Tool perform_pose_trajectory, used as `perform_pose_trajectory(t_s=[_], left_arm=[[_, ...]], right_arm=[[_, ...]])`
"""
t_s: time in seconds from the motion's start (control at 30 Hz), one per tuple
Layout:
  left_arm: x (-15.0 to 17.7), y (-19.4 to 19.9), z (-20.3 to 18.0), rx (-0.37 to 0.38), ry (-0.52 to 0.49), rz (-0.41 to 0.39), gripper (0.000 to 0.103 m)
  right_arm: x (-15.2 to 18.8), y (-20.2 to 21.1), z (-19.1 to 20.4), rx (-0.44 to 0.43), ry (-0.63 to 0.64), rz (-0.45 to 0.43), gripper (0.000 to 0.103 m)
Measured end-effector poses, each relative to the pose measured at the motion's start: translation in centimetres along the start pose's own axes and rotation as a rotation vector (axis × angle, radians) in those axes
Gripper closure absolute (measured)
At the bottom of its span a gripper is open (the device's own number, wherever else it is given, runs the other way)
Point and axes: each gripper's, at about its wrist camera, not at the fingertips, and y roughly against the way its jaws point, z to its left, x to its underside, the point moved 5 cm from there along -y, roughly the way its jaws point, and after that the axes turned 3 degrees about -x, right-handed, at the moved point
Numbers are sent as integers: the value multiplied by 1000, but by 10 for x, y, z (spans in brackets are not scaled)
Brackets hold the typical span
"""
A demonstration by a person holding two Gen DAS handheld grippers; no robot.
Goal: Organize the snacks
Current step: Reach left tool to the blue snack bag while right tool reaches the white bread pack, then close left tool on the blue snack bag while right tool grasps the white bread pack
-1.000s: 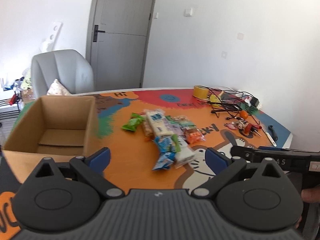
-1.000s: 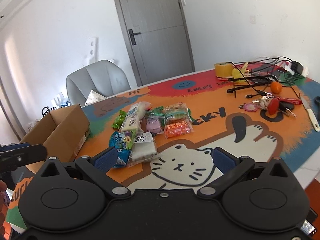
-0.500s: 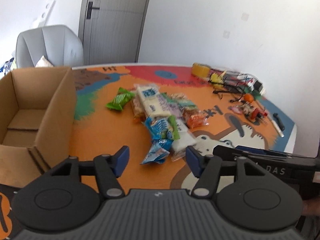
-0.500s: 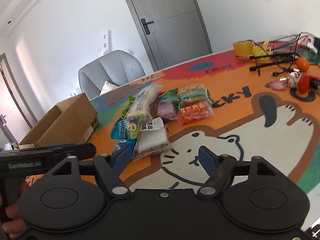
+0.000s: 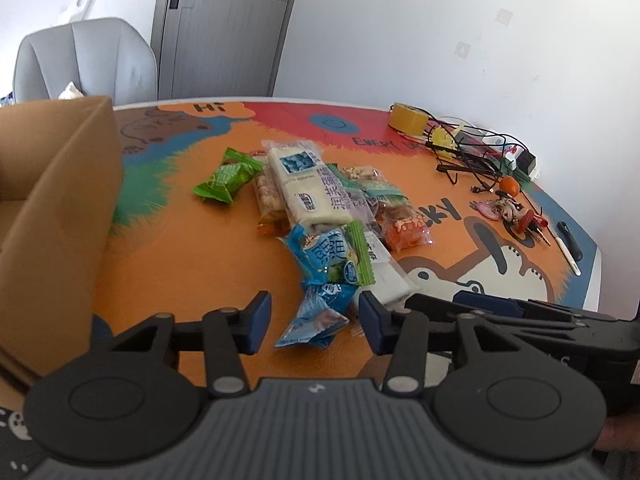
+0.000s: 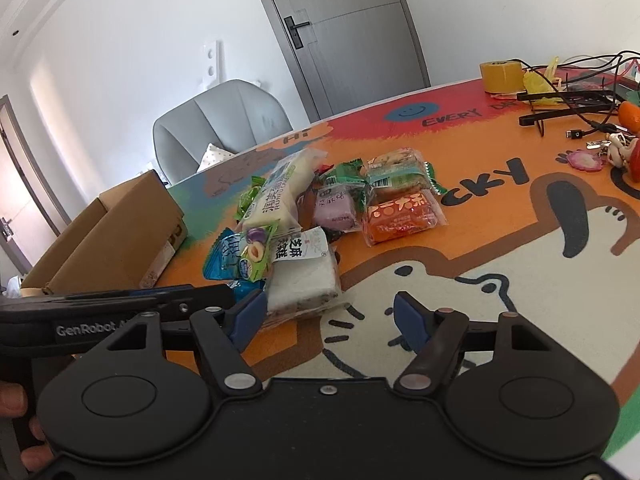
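The small blue packet (image 5: 316,316) lies straight ahead between the left gripper (image 5: 314,322) fingers, which are closing without touching; right gripper (image 6: 330,316) (also narrowing, holding nothing) hovers beside the white packet (image 6: 302,280).

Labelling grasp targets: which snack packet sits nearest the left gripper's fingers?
The small light-blue crinkled packet, lying at the pile's near edge between the closing left gripper's fingers, untouched.

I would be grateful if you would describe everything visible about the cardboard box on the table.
The cardboard box is plain brown corrugated card, open at the top with its flaps folded out, and upright. It stands on the colourful table mat at the left edge of the left wrist view, apart from the snack pile. What shows of its inside looks empty. A pale label sits on one side wall. Neither gripper touches it.
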Motion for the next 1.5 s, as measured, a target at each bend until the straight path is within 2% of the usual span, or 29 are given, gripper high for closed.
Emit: perform_pose_trajectory(t_s=[0.17,0.27,0.33,0.5,0.6,0.77,0.83,0.93,1.0,1.2,1.5], left_arm=[[2,-15,4,13,20,27,63],[6,-20,7,38,46,50,70],[7,-17,9,21,40,43,73],[5,-7,24,-2,105,36,76],[5,3,29,-13,118,19,77],[7,16,40,-52,173,-12,77],[9,20,43,-65,184,-18,77],[10,25,47,-81,196,-31,77],[9,28,48,-88,200,-39,77],[8,36,42,-90,190,-58,77],[4,54,34,-89,197,-110,77]], right_arm=[[-2,-7,-1,4,-4,18,33],[-4,-11,3,0,7,24,33],[-5,-15,5,3,17,26,33],[-8,-23,11,-2,3,44,30],[-13,-26,21,1,55,47,24],[-14,-35,31,2,117,61,24],[-11,-40,32,9,131,78,26],[-5,-42,35,32,167,90,40],[-4,-39,33,16,158,90,48],[-1,-24,28,4,114,97,53],[-5,3,21,7,67,60,53]])
